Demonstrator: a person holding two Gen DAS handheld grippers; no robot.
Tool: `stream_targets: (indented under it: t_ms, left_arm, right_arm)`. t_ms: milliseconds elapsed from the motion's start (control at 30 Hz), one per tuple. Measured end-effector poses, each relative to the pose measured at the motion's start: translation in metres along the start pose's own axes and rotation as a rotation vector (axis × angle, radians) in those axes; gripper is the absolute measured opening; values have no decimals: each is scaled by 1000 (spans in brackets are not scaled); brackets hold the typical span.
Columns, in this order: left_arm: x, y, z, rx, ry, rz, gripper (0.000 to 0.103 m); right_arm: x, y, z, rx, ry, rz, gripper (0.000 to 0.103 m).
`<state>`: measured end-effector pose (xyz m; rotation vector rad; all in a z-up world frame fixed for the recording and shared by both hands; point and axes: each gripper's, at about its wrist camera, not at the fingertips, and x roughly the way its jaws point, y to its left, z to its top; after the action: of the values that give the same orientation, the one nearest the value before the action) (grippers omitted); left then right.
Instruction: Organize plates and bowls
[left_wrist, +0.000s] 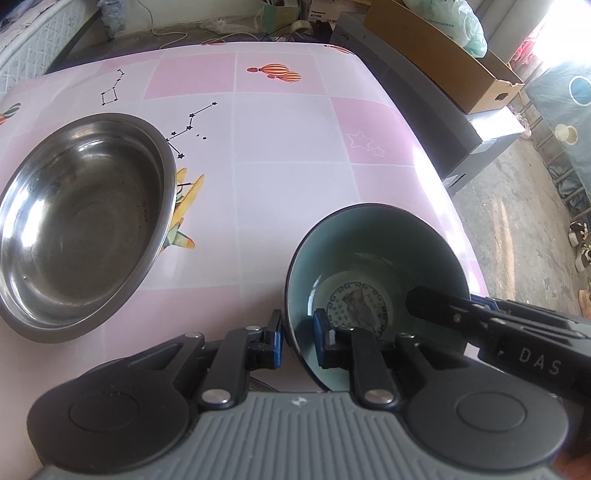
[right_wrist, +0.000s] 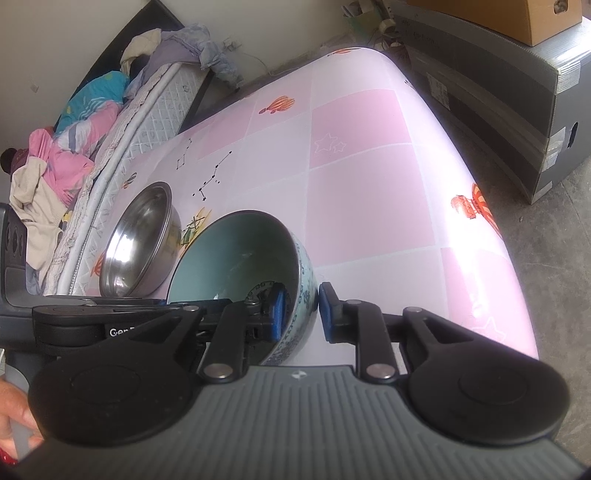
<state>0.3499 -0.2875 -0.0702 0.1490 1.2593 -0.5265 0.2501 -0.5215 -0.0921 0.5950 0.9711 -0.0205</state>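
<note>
A ceramic bowl (left_wrist: 369, 251), teal inside and blue-and-white patterned outside (right_wrist: 240, 251), stands near the table's front right corner. My left gripper (left_wrist: 298, 341) straddles its near left rim and is shut on it, one pad outside the wall and one inside. My right gripper (right_wrist: 301, 314) straddles the opposite rim with the wall between its jaws, and a sliver of space shows at the outer pad, so it is open. One of its fingers (left_wrist: 436, 306) reaches into the bowl. A wide steel bowl (left_wrist: 81, 221) sits empty to the left (right_wrist: 140, 240).
The table (left_wrist: 295, 147) wears a pink checked cloth with balloon and star prints. A grey carton (left_wrist: 443, 122) topped by a cardboard box (left_wrist: 461, 62) stands right of it. A mattress with bundled bedding (right_wrist: 74, 147) lies along the left. A hand (right_wrist: 14, 417) shows at lower left.
</note>
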Motion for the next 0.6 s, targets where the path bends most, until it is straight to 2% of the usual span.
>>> stream_targets:
  t_ms: [133,600]
  left_arm:
    - [0,0,-1,4,6,-27,17]
    - [2,-3,0,-4,6,-23,20]
  right_arm:
    - [-2,-1,3,-6,-7,-11,19]
    - [4,-3,2,-7,-1,-28,19]
